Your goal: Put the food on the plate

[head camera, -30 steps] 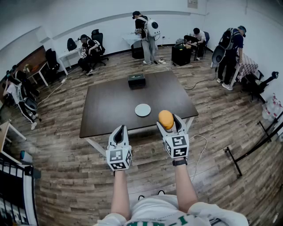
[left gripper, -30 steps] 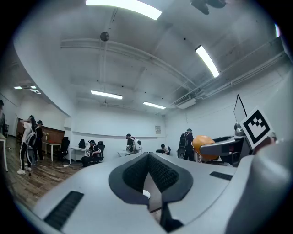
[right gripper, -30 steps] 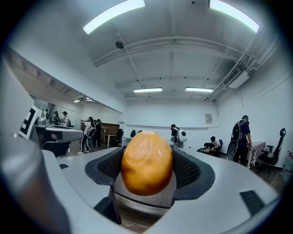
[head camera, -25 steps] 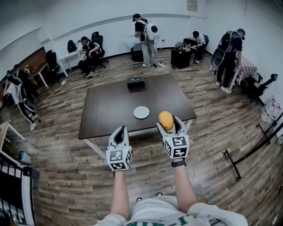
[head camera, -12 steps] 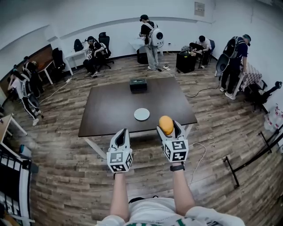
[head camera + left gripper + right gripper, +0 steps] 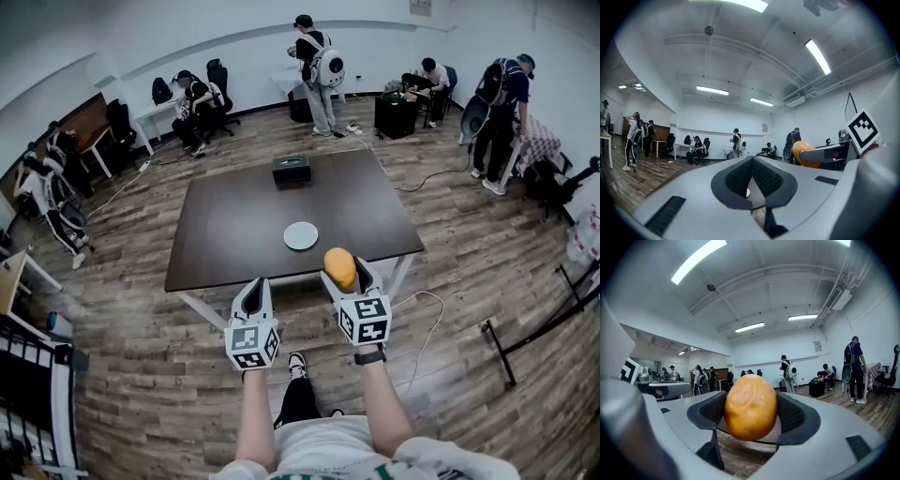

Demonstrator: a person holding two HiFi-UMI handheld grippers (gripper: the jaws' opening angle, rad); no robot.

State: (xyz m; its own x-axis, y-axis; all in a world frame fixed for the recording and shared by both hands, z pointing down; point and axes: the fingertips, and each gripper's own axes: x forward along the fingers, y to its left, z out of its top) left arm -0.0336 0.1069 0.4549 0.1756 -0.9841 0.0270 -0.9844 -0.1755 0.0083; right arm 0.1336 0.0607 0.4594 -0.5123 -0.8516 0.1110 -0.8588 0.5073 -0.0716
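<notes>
An orange, egg-shaped piece of food (image 6: pixel 339 267) (image 6: pixel 750 406) is clamped between the pads of my right gripper (image 6: pixel 341 272), held in the air just short of the table's near edge. The same food shows at the right of the left gripper view (image 6: pixel 805 153). A small white round plate (image 6: pixel 301 235) lies on the dark brown table (image 6: pixel 234 225), ahead and slightly left of the right gripper. My left gripper (image 6: pixel 253 293) hovers beside the right one, near the table's front edge, its jaws together with nothing between them (image 6: pixel 751 176).
A black box (image 6: pixel 292 170) stands at the table's far side. Wood floor surrounds the table, with a white cable (image 6: pixel 424 309) on the floor at the right. Several people stand or sit along the far wall (image 6: pixel 314 61) and at both sides.
The view has shifted and the table now sits a little closer. Both grippers have edged left and forward, with the food still held in the right one.
</notes>
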